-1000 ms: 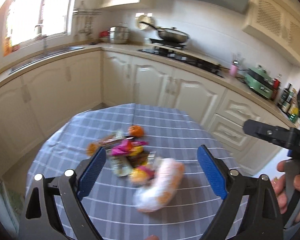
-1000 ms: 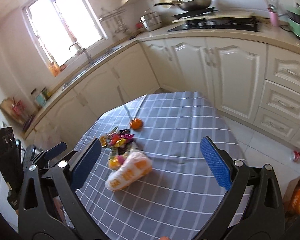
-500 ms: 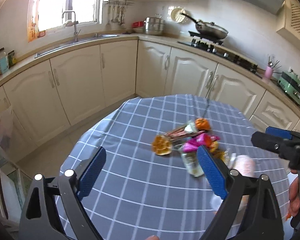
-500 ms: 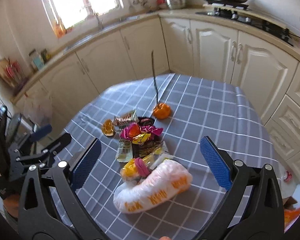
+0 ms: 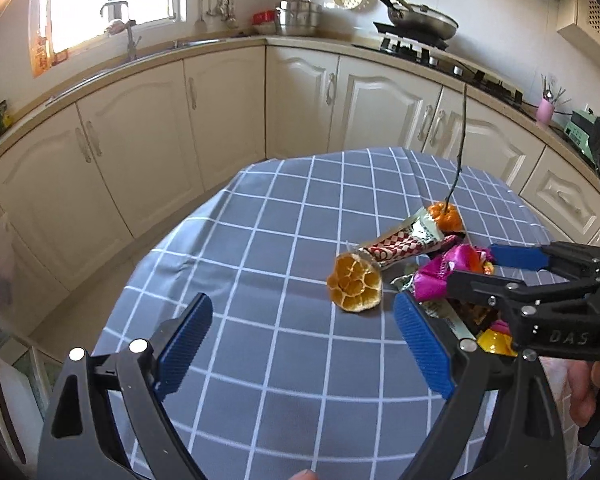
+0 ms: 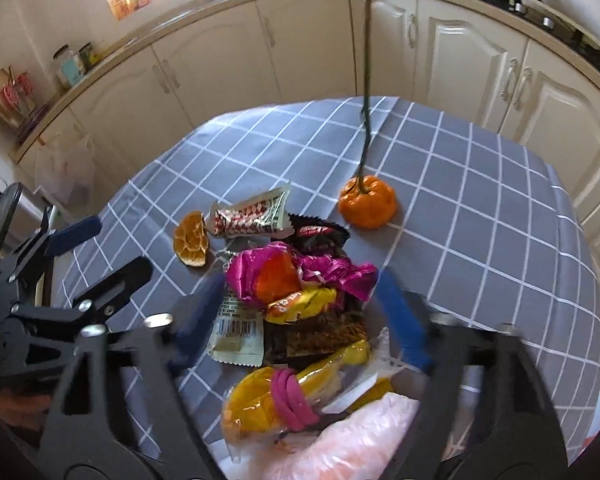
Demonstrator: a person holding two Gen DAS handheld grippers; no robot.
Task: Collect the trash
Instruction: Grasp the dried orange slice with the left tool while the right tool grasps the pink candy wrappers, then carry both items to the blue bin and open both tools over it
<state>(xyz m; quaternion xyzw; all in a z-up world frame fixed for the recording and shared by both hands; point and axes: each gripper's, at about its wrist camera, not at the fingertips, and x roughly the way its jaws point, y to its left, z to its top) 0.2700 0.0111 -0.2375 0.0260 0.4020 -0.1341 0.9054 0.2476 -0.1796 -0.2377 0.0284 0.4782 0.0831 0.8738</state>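
Nothing is collected yet: my right gripper [image 6: 296,312] has just been closing around the wrappers [image 6: 300,280], not gripping; left gripper [image 5: 304,344] gapes empty.

Right gripper [image 6: 296,320]: now low over the wrapper pile [image 6: 296,284], jaws just narrowing around it.
Left gripper [image 5: 300,344]: now nearer the tablecloth [image 5: 260,248].

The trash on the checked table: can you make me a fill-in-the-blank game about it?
1. The dried orange slice lies next to a wrapper checked red and ____.
2. The little orange pumpkin has a long ____ sticking up.
3. The tablecloth is grey-blue with ____ lines.
4. The left gripper has its jaws ____, with nothing between them.

Missing words: white; stem; white; open
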